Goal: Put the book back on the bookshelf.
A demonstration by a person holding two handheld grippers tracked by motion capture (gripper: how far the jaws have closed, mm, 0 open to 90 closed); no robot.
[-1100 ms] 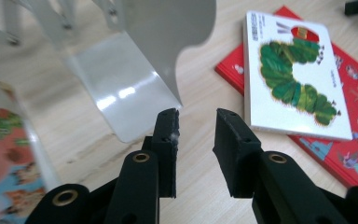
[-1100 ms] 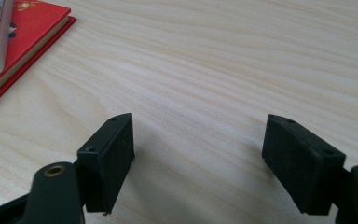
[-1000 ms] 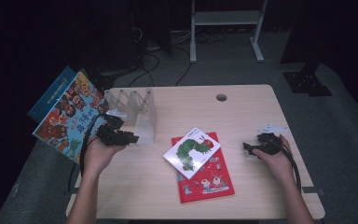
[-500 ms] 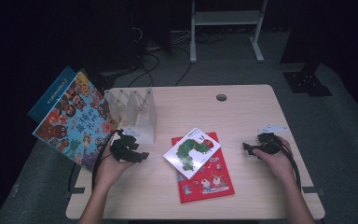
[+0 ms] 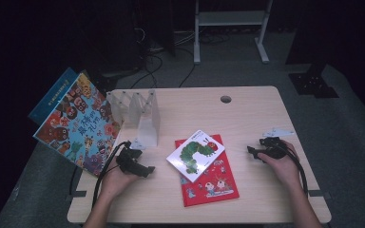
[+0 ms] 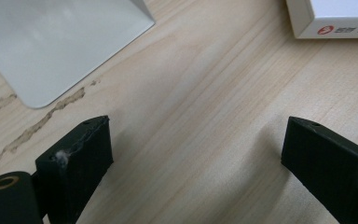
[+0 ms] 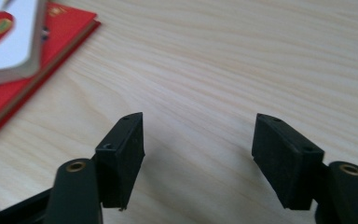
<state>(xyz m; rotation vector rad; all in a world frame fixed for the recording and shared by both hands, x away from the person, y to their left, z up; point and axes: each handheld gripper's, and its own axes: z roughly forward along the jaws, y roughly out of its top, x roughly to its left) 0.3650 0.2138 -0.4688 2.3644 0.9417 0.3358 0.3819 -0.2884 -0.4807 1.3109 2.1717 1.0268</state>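
Note:
A white caterpillar picture book [image 5: 196, 154] lies askew on a red book [image 5: 211, 185] at the table's middle. My left gripper [image 5: 145, 169] rests low over the wood just left of them, in front of the white book rack [image 5: 140, 116]. Its jaws have just been opening and stand wide [image 6: 193, 144] with bare wood between them. The rack's foot [image 6: 51, 42] and the white book's corner [image 6: 335, 18] lie ahead. My right gripper [image 5: 254, 151] sits right of the books, open [image 7: 198, 135]. Its jaws have just been closing a little, with nothing between them.
A colourful picture book [image 5: 78, 123] leans at the rack's left end over the table edge, with a blue book [image 5: 52, 97] behind it. A small pale plate [image 5: 276, 132] lies beyond the right hand. A cable hole [image 5: 225, 99] marks the far side.
My left hand has come down and toward the near side, away from the colourful book and the rack, and its jaws have spread. The right hand has stayed put.

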